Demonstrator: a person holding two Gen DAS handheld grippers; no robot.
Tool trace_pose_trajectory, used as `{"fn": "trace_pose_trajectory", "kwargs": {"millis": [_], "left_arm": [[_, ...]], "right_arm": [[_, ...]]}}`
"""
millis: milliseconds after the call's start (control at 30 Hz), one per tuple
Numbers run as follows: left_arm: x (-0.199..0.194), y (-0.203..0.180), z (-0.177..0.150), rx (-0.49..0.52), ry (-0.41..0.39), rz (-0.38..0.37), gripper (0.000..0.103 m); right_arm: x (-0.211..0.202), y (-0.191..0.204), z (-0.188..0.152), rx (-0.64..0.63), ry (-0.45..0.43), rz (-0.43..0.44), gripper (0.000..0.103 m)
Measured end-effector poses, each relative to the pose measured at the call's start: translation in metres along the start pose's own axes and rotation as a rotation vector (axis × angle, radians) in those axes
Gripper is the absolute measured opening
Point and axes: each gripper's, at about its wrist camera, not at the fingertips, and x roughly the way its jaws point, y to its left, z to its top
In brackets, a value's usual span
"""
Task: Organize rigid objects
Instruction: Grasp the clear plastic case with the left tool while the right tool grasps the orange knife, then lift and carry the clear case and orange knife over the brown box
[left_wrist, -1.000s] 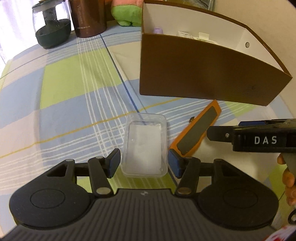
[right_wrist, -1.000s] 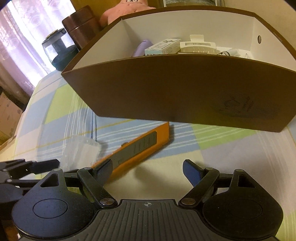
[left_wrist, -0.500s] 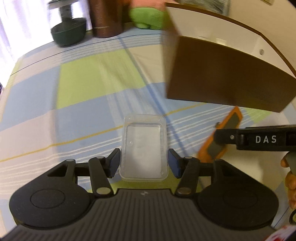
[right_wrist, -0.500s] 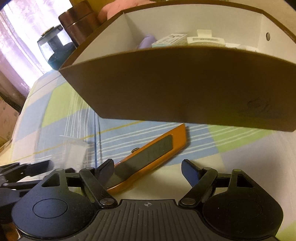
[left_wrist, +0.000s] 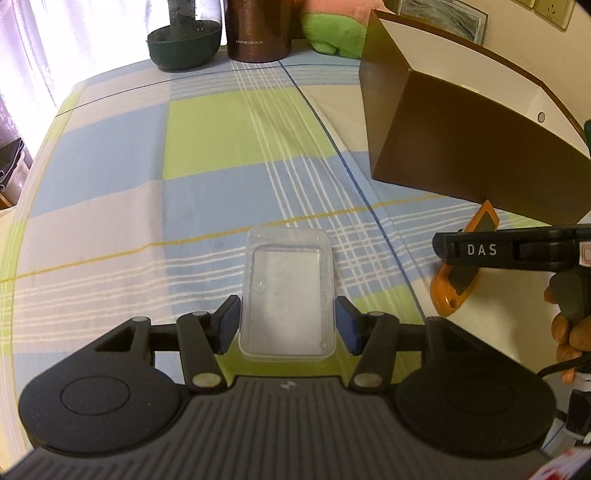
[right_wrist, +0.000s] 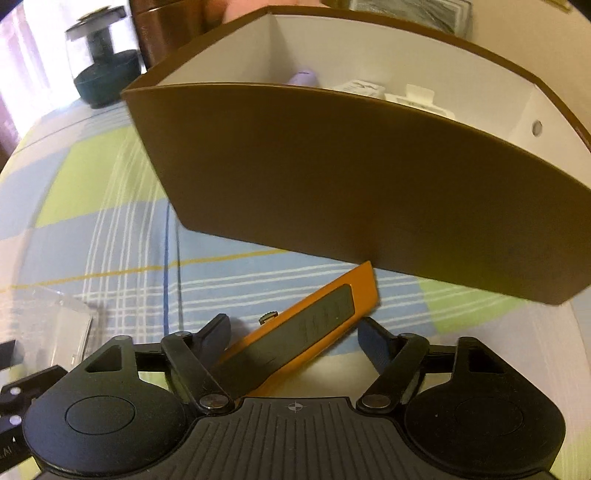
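Left gripper (left_wrist: 287, 325) has the clear tray (left_wrist: 287, 295) squeezed between its jaws, low over the checked cloth (left_wrist: 207, 140). Right gripper (right_wrist: 293, 336) straddles the orange knife (right_wrist: 306, 332), which lies on the cloth with its tip just beside the brown box (right_wrist: 351, 177). Those jaws have just been closing, the left pad at the handle, the right one apart from it.

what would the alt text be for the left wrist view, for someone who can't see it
The left gripper holds a clear plastic container between its blue pads on a checked tablecloth. To the right, the right gripper reaches over an orange utility knife in front of a brown box.
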Motion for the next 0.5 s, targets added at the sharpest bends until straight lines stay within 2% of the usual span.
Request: {"fn": "trace_pose_trajectory", "kwargs": {"millis": [200, 333, 500], "left_arm": [[-0.002, -0.005, -0.005, 0.011, 0.011, -0.002, 0.051], [-0.005, -0.011, -0.010, 0.028, 0.017, -0.004, 0.051], [-0.008, -0.021, -0.018, 0.052, 0.024, -0.013, 0.051]], "right_arm": [[-0.010, -0.015, -0.009, -0.057, -0.003, 0.088, 0.056], [-0.017, -0.015, -0.021, -0.165, 0.004, 0.150, 0.033], [-0.030, -0.024, -0.043, -0.264, 0.002, 0.203, 0.029]]}}
